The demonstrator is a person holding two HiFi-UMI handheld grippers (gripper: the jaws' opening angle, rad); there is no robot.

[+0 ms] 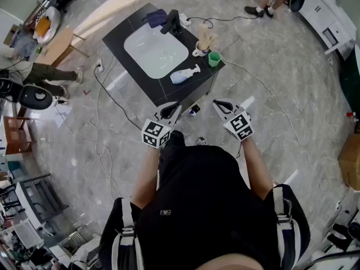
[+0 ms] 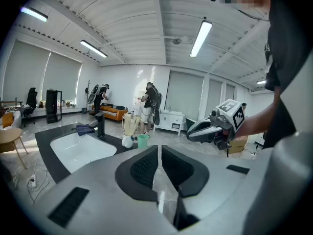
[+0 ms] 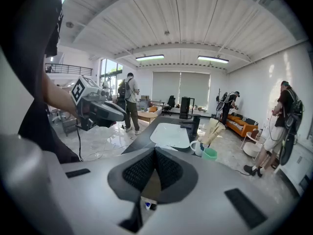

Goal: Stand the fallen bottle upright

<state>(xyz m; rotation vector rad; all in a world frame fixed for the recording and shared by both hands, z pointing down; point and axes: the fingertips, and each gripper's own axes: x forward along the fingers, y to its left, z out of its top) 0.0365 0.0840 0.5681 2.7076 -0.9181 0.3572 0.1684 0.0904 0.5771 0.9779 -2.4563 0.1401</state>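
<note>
bottle (image 1: 183,75): white plastic, rounded body with a faint bluish shade, narrowing to a slim white dispenser head
state: fallen, not upright, nothing touching it
pose: flat on its side, head end aimed toward the green cup (image 1: 214,59), base toward the near edge
place: on the dark surface (image 1: 164,93), just beside the near corner of the white basin (image 1: 154,52)

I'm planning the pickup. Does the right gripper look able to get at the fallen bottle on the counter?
Probably yes: the bottle lies near the front edge of the counter, nothing stands between it and the right gripper, and the green cup stands aside. The gripper's shut jaws must open first.
</note>
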